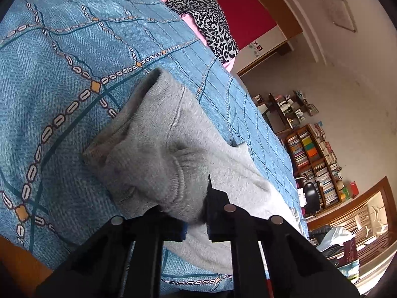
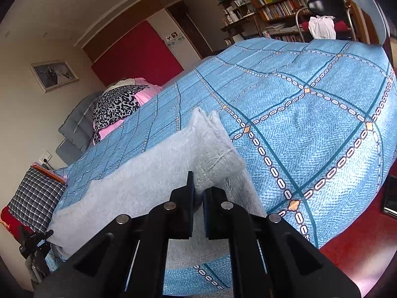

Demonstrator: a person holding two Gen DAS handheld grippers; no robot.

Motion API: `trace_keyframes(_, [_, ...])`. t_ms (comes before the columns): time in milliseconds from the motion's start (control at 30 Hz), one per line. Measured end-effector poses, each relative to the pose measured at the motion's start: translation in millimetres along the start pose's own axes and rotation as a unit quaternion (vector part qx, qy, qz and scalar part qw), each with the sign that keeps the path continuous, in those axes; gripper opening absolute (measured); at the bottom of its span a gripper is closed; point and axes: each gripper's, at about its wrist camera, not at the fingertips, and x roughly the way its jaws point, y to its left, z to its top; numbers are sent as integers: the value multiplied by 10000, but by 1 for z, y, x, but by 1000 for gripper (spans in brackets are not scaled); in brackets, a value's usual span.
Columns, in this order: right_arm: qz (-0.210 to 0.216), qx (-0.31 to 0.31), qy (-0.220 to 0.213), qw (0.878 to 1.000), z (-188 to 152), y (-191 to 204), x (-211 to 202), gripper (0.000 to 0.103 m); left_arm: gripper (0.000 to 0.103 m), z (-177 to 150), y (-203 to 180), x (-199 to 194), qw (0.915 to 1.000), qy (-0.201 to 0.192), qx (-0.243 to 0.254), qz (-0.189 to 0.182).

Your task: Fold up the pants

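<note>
Grey fleece pants (image 1: 158, 144) lie on a blue patterned bedspread (image 1: 62, 62). In the left wrist view my left gripper (image 1: 194, 213) is shut on the ribbed cuff end of the pants, which bunches between its black fingers. In the right wrist view my right gripper (image 2: 197, 198) is shut on a folded corner of the pants (image 2: 213, 144), held a little above the bedspread (image 2: 310, 114); the rest of the grey fabric stretches away to the left along the bed's edge.
A leopard-print cloth (image 1: 208, 22) on pink fabric lies at the far end of the bed, also in the right wrist view (image 2: 116, 106). A plaid cushion (image 2: 37, 198) sits by the bed. Bookshelves (image 1: 315, 161) and a black chair (image 2: 325, 12) stand beyond.
</note>
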Motion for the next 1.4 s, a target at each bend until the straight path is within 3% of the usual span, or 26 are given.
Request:
trace_keyframes(133, [-205,-273,-141,9993,-1,9,-22,5,8,1,-7,-17,9993,-197,277,125])
trace_keyframes(233, [-297,-273,4,9992,-9,6,-24,5,8,0,-4,-24,9988,-238,367,201])
trace_keyframes(400, [-782,-533,455,9945,-32,-3,0,5,12,-14,3,-4,9949,-3,584,828])
trace_keyframes(467, [-918,-517,562,9928,-36,-11,7,8,14,-20,4,-2,9921,43,746,1007])
trace_keyframes(533, [-1028,-485,497,9923,-34,-15,4,22,16,-22,3,-3,9908,51,854,1048])
trace_keyframes(633, [-1186,-522,235,9913,-27,-16,-5,38,35,-20,-2,-12,9862,-86,1047,1280])
trace_keyframes(667, [-1238,-535,152,9908,-25,-16,-8,39,39,-20,-5,-15,9845,-153,1122,1338])
trace_keyframes(700, [-1371,-568,57,9889,-23,-16,-11,39,55,-19,-9,-21,9798,-300,1211,1563])
trace_keyframes(733, [-1551,-626,-55,9859,-21,-16,-14,39,62,-18,-14,-26,9724,-510,1318,1856])
trace_keyframes(800, [-1949,-768,-313,9773,-17,-13,-18,39,64,-16,-22,-38,9589,-871,1487,2254])
trace_keyframes(833, [-2078,-841,-431,9736,-15,-11,-20,39,64,-13,-26,-41,9564,-984,1513,2297])
trace_keyframes(900, [-1978,-970,-563,9738,-10,-1,-18,39,64,-10,-37,-41,9568,-1074,1634,2151])
trace_keyframes(1000, [-1552,-1299,-566,9777,-9,25,-6,39,64,-11,-64,-16,9580,-801,2017,1874])
trace_keyframes(1100, [-1084,-1644,-445,9794,-12,55,12,46,59,-16,-96,19,9579,-435,2406,1507])
trace_keyframes(1267, [-408,-1787,28,9831,-25,89,47,49,54,-40,-137,75,9532,132,2865,960])
trace_keyframes(1400, [-191,-1761,410,9833,-38,103,74,49,53,-56,-149,113,9505,502,2948,845])
